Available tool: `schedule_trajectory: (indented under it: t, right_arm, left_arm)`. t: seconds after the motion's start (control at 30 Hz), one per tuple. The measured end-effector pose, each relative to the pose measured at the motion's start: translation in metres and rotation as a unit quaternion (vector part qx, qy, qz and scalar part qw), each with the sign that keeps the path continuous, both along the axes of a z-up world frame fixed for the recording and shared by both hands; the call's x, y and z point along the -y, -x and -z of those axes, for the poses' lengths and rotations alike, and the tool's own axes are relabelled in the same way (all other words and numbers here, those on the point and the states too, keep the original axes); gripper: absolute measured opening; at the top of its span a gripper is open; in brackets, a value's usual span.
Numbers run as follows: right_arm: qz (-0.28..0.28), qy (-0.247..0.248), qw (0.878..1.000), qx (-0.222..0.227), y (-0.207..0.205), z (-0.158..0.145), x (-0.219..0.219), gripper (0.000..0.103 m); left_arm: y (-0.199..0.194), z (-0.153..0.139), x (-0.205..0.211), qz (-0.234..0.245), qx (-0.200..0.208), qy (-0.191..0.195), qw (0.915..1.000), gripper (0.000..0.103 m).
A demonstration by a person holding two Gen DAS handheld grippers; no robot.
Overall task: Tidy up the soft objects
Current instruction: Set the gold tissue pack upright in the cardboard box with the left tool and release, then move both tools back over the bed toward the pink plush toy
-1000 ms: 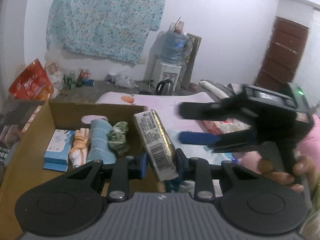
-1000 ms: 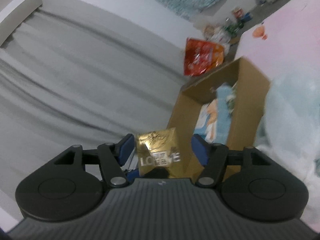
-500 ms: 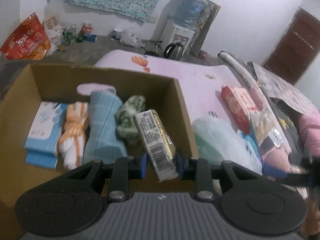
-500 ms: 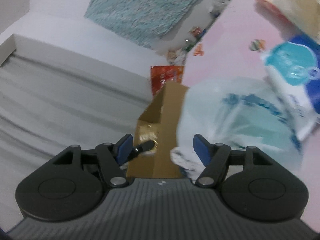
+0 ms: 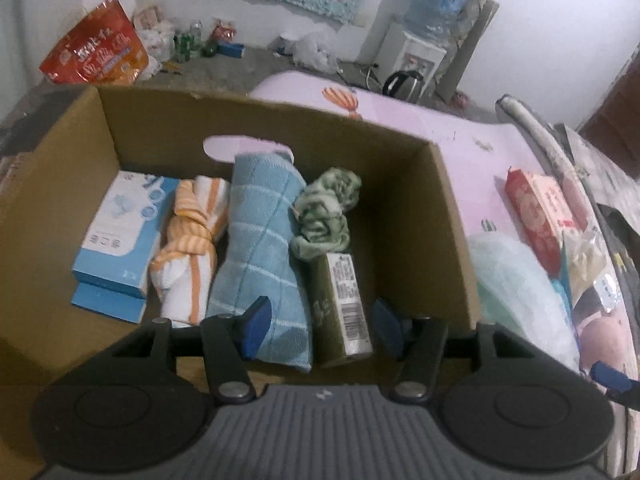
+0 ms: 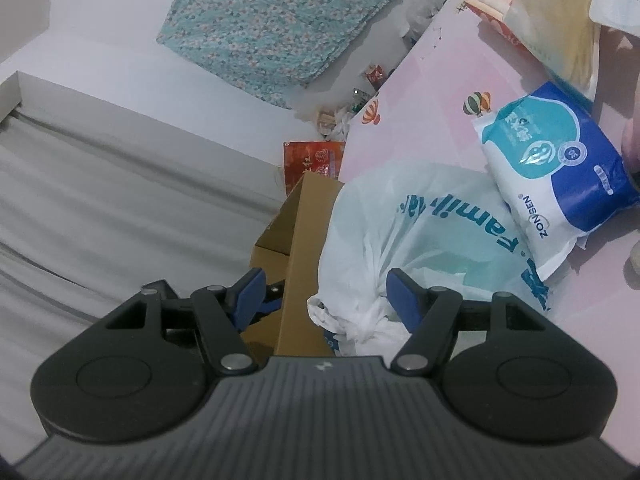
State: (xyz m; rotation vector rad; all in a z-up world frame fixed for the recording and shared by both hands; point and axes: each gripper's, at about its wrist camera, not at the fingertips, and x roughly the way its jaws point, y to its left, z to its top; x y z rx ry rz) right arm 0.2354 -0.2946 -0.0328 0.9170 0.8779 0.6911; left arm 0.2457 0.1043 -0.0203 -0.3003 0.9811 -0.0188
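The olive-green tissue pack (image 5: 343, 307) lies in the cardboard box (image 5: 448, 216), touching the blue towel (image 5: 260, 248). The left gripper (image 5: 318, 322) is opening; its fingers (image 5: 256, 322) straddle the pack without pressing it. The right gripper (image 6: 324, 294) stands apart, empty, over the white plastic bag (image 6: 400, 232), whose lower end its body hides.
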Motion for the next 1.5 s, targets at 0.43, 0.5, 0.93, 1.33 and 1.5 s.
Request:
schedule_trajectory:
  t: [0.43, 0.5, 0.93, 1.33, 1.5]
  right_arm:
    - [0.055, 0.091, 0.994, 0.040, 0.051, -0.014, 0.039, 0.081]
    - [0.071, 0.105, 0.991, 0.045, 0.063, -0.014, 0.050, 0.082]
    - [0.153, 0.134, 0.978, 0.044, 0.140, 0.010, 0.108, 0.083]
    - [0.186, 0.151, 0.970, 0.051, 0.138, 0.013, 0.156, 0.084]
    - [0.190, 0.172, 0.965, 0.059, 0.097, 0.011, 0.170, 0.086]
  left_arm:
    - [0.091, -0.089, 0.005, -0.014, 0.114, -0.025, 0.9930, 0.093]
    - [0.114, -0.103, 0.011, -0.011, 0.141, -0.026, 0.9897, 0.096]
    - [0.187, -0.110, 0.118, 0.129, 0.187, 0.025, 0.9737, 0.100]
    - [0.164, -0.049, 0.256, 0.231, 0.150, -0.021, 0.9611, 0.100]
    - [0.146, -0.024, 0.294, 0.224, 0.154, -0.072, 0.9597, 0.100]
